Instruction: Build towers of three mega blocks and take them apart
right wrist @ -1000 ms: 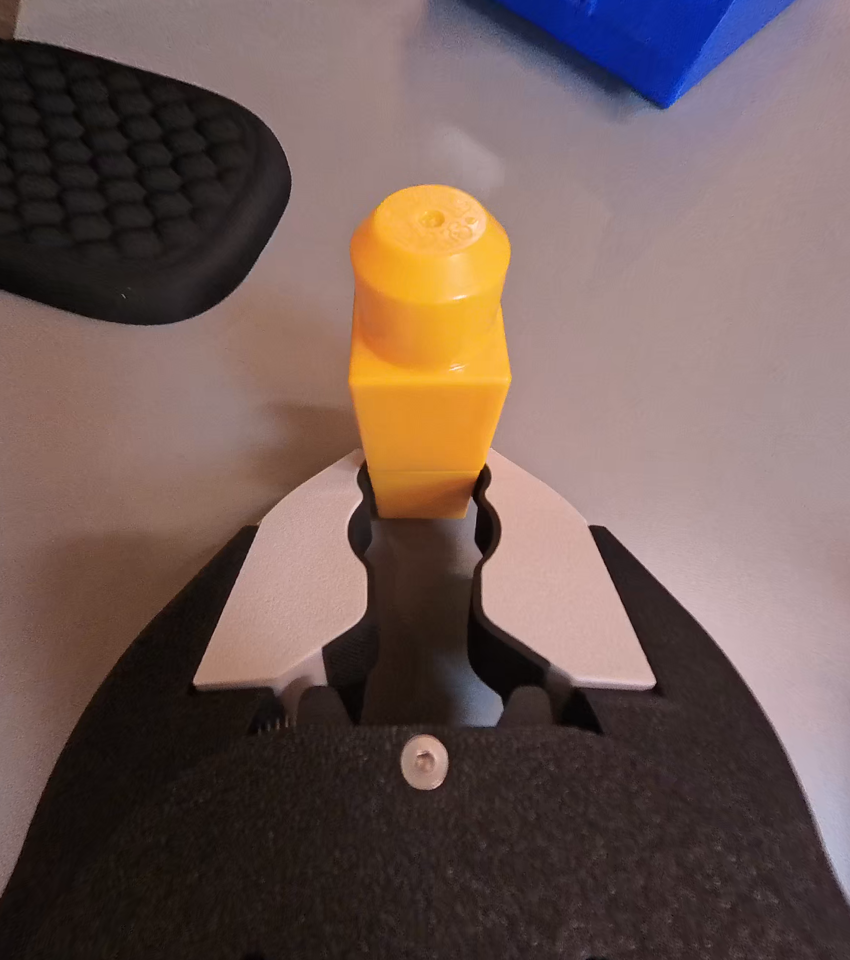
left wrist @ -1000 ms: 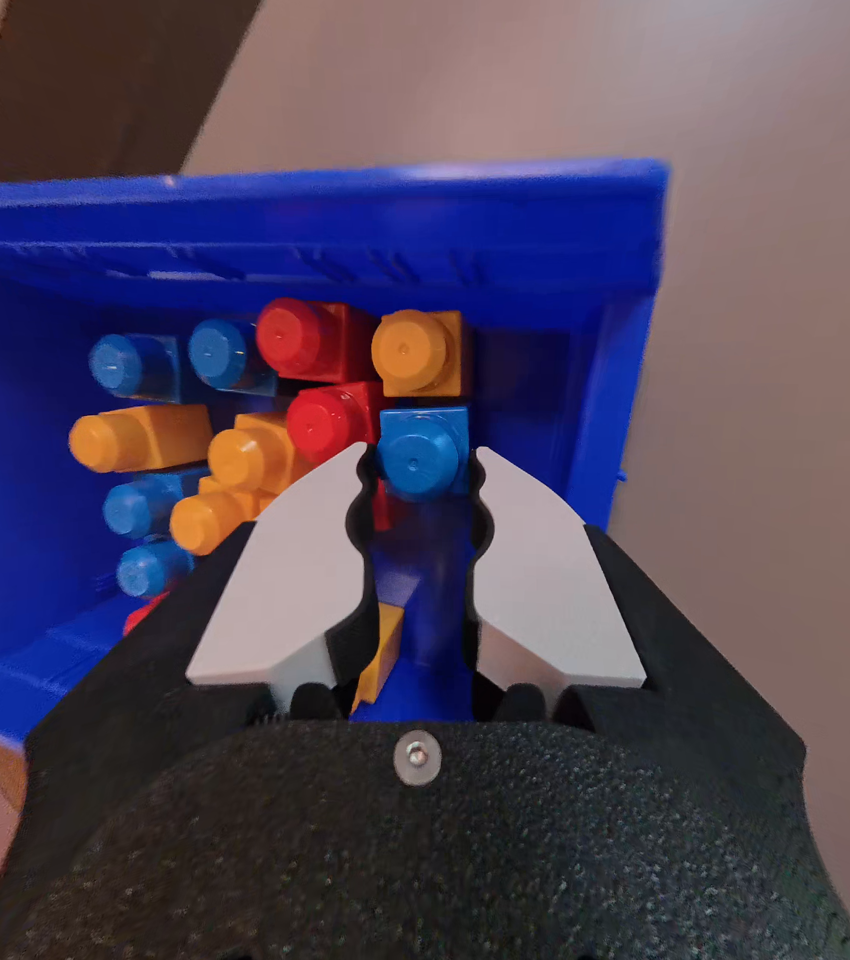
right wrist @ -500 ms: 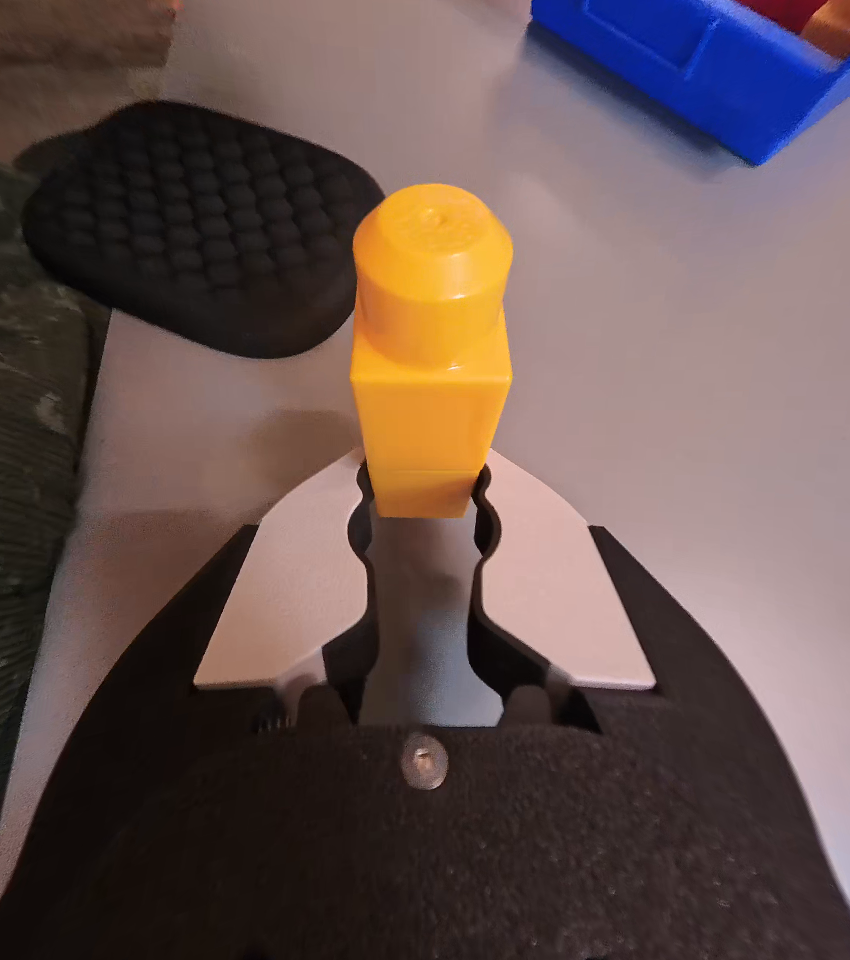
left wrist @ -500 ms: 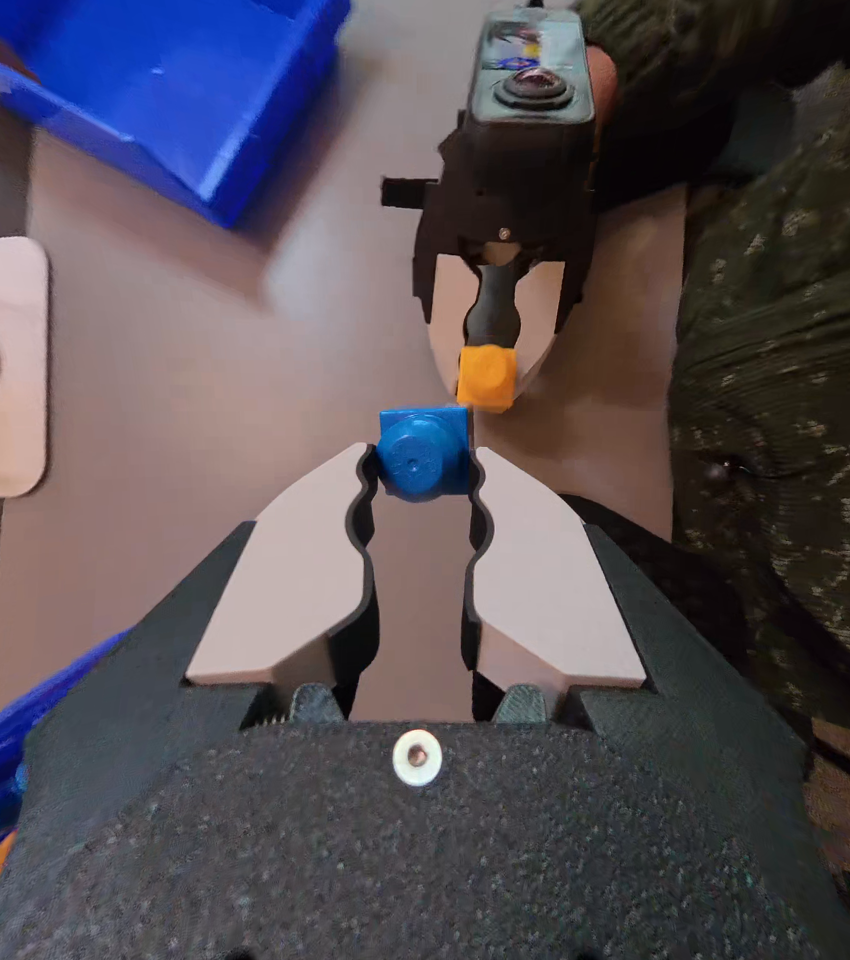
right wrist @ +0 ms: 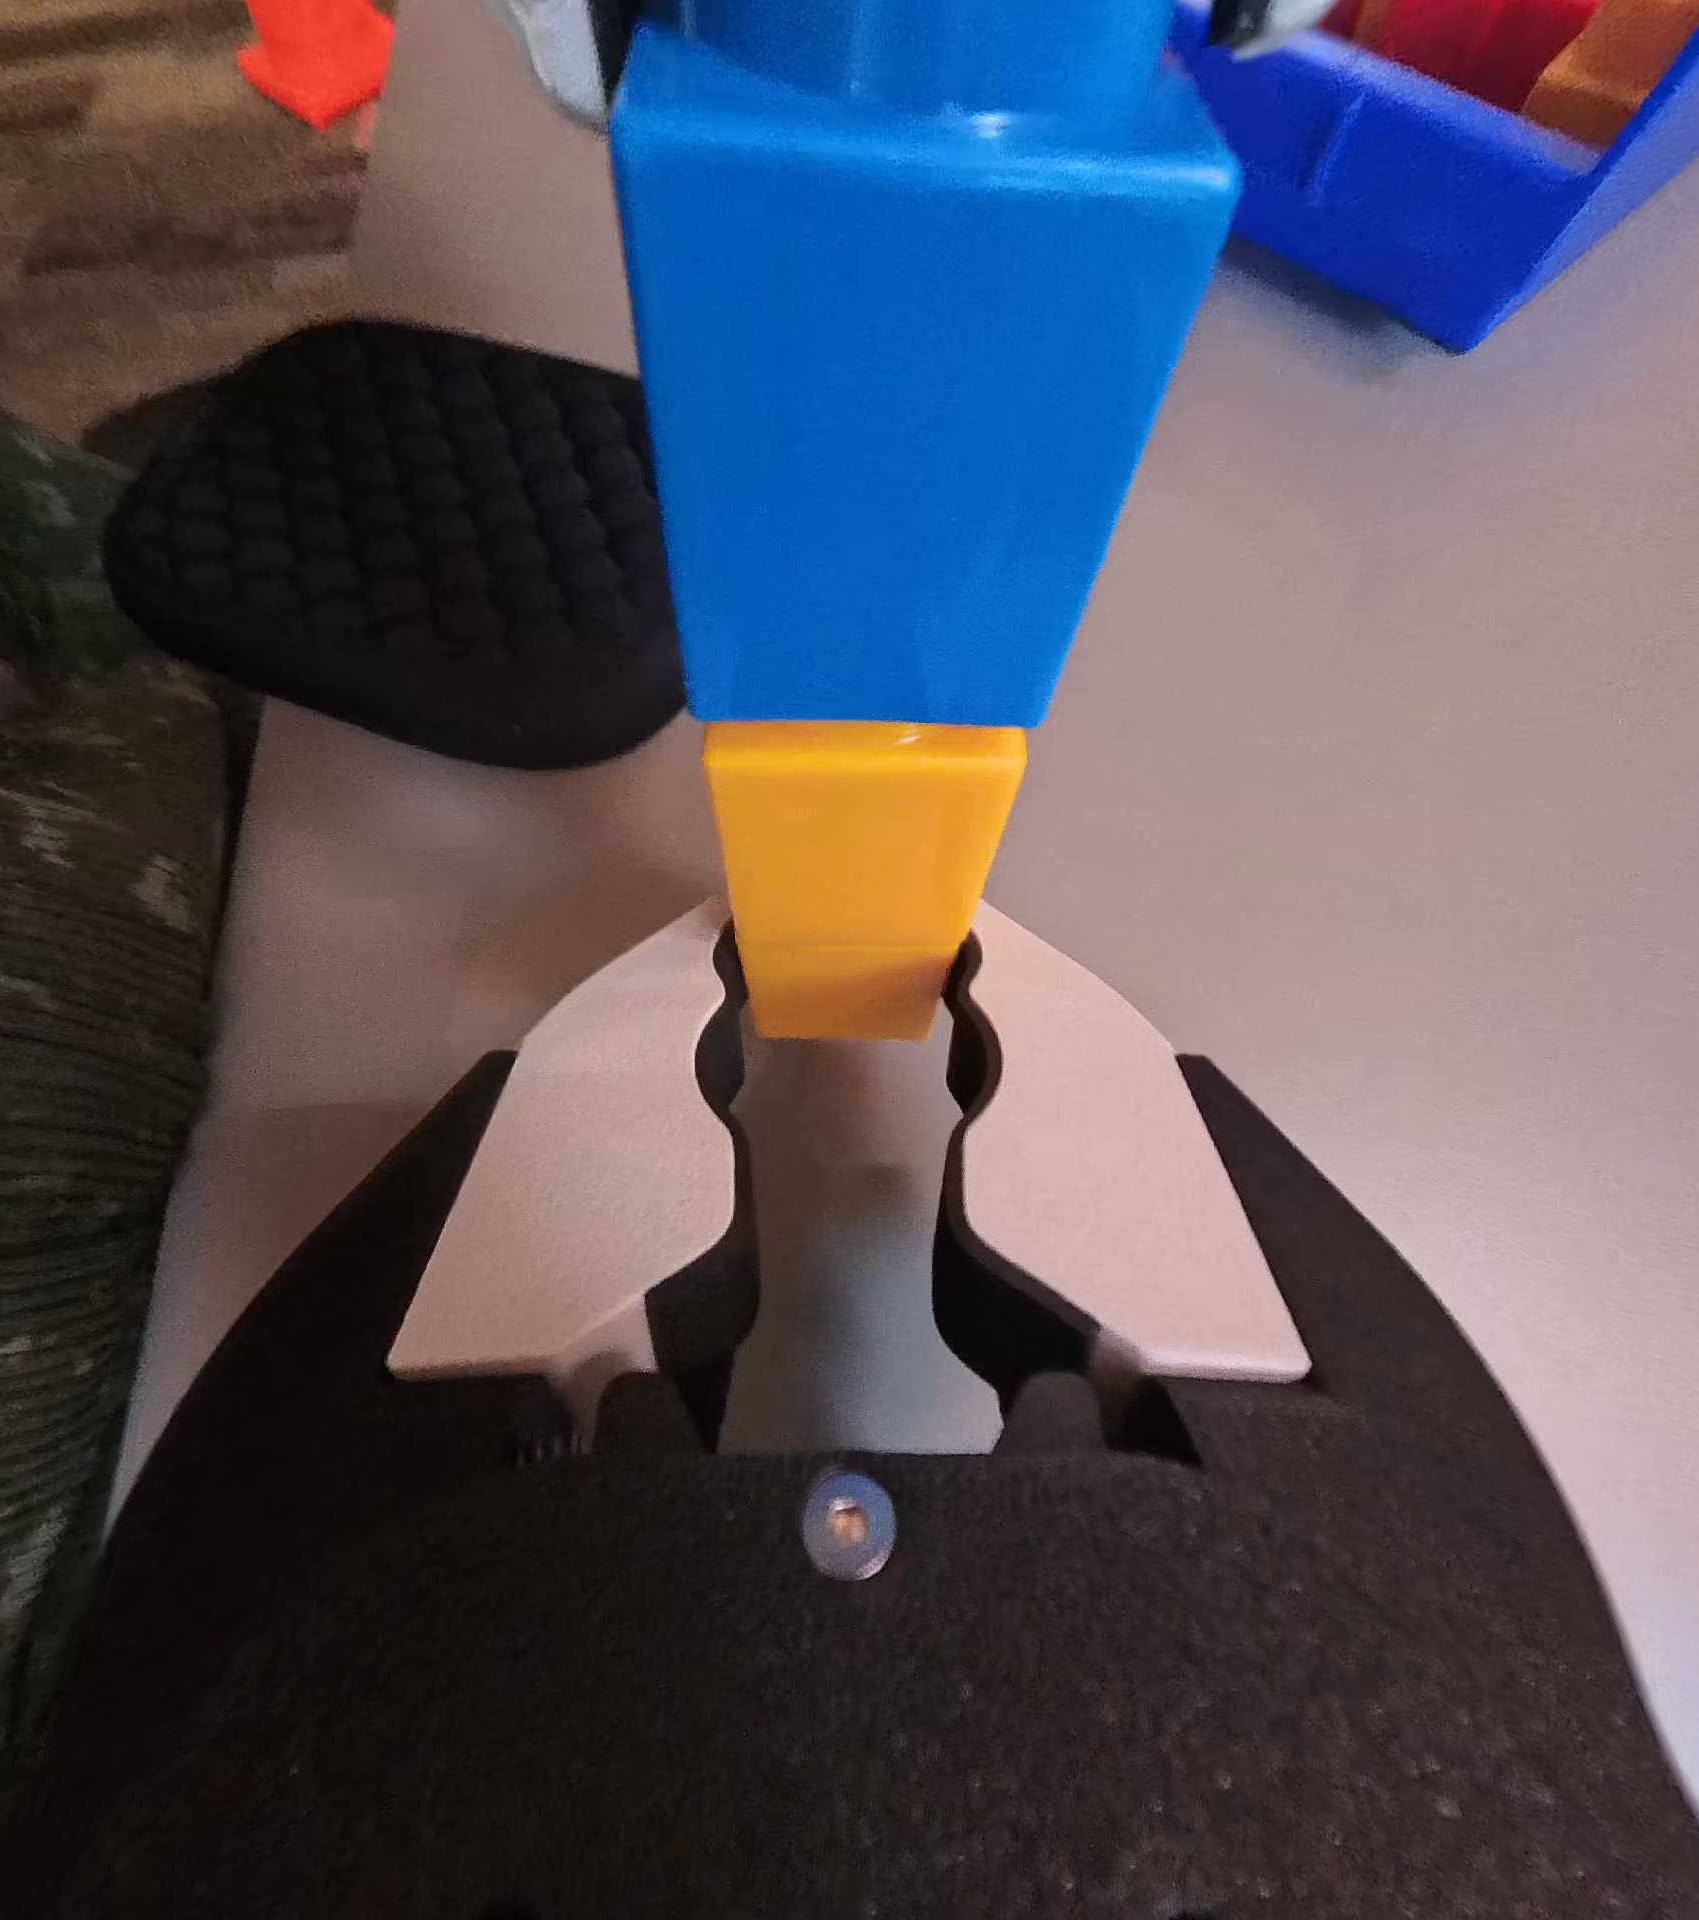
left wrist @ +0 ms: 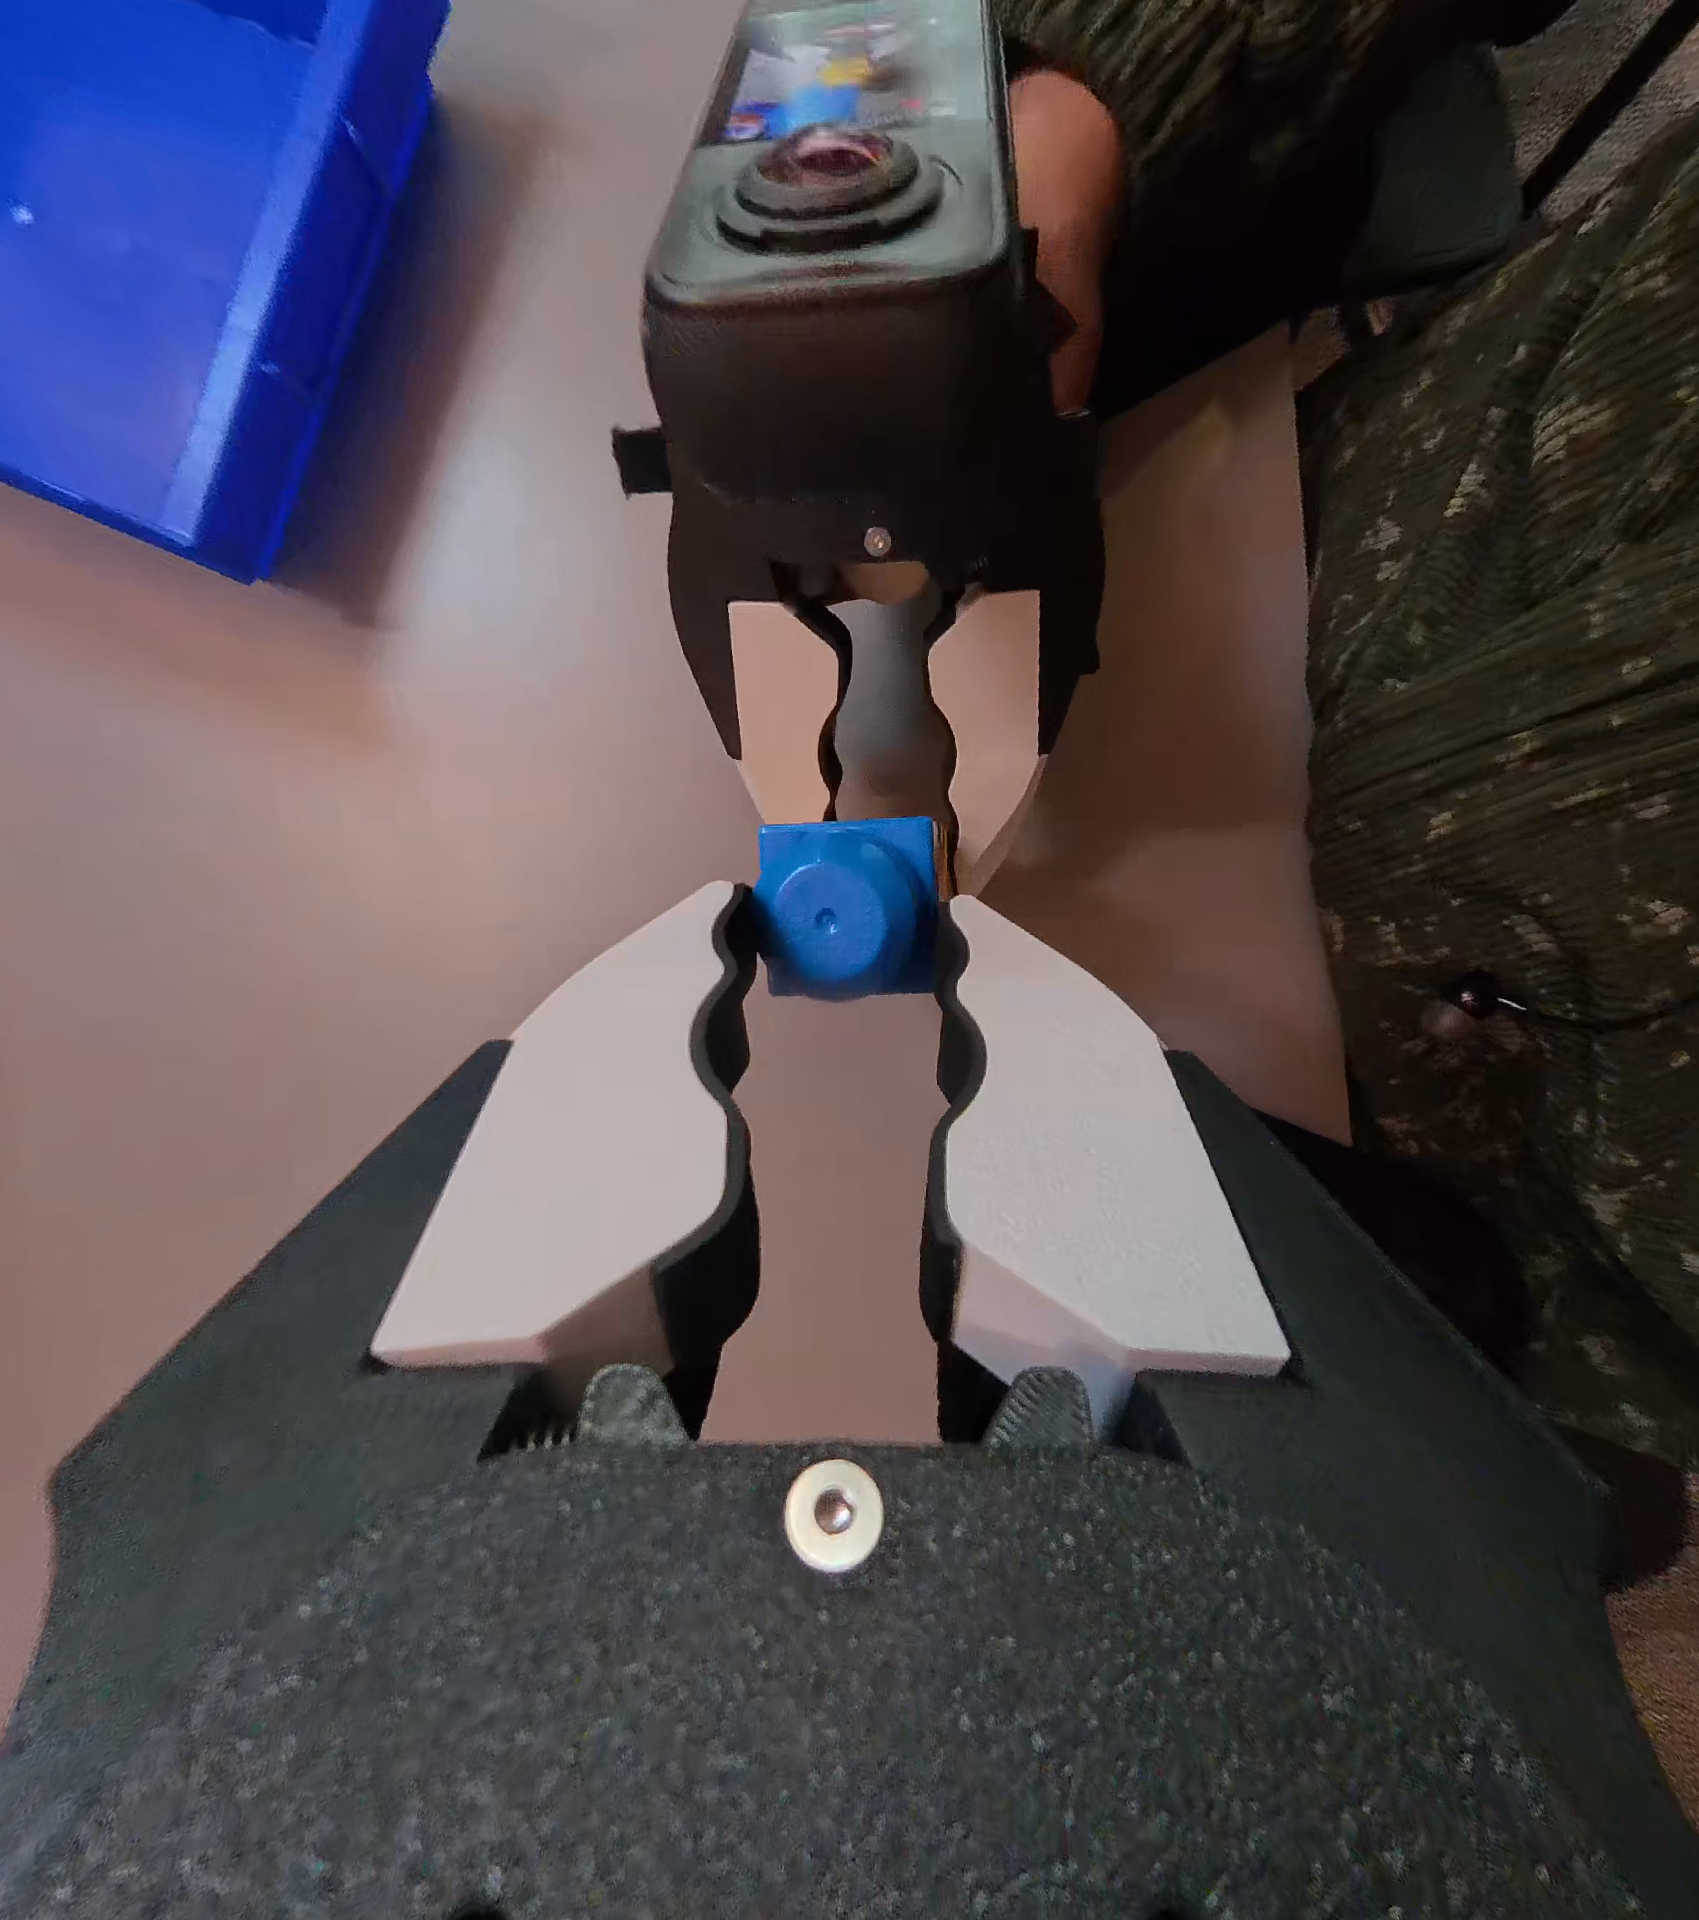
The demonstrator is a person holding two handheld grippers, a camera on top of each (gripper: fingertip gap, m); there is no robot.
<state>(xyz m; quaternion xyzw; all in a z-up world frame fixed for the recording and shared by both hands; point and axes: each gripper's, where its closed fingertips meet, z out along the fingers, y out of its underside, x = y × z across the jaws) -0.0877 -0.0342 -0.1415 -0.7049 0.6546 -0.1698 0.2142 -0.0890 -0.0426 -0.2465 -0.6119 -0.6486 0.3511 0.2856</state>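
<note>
My left gripper (left wrist: pixel 843 935) is shut on a blue block (left wrist: pixel 843 906), stud toward the camera. My right gripper (right wrist: pixel 845 982) is shut on the base of an orange block (right wrist: pixel 860 852). The blue block (right wrist: pixel 912 416) sits over the orange block's stud, which is hidden. The two grippers face each other tip to tip above the table. The right gripper (left wrist: pixel 892 800) shows beyond the blue block in the left wrist view, held by a hand (left wrist: pixel 1068 156). Only a sliver of the orange block shows there.
A blue bin (left wrist: pixel 97 239) lies upper left in the left wrist view. Another blue bin (right wrist: pixel 1427 197) with red and orange blocks is upper right in the right wrist view. A black bumpy pad (right wrist: pixel 377 540) lies at left. A green camouflage sleeve (left wrist: pixel 1572 623) fills the right side. There is about 11 cm between the tips of the two grippers.
My left gripper lifted the blue block out of the bin, swung round to face the right gripper, and brought it down onto the orange block's stud. The right gripper kept its hold.
</note>
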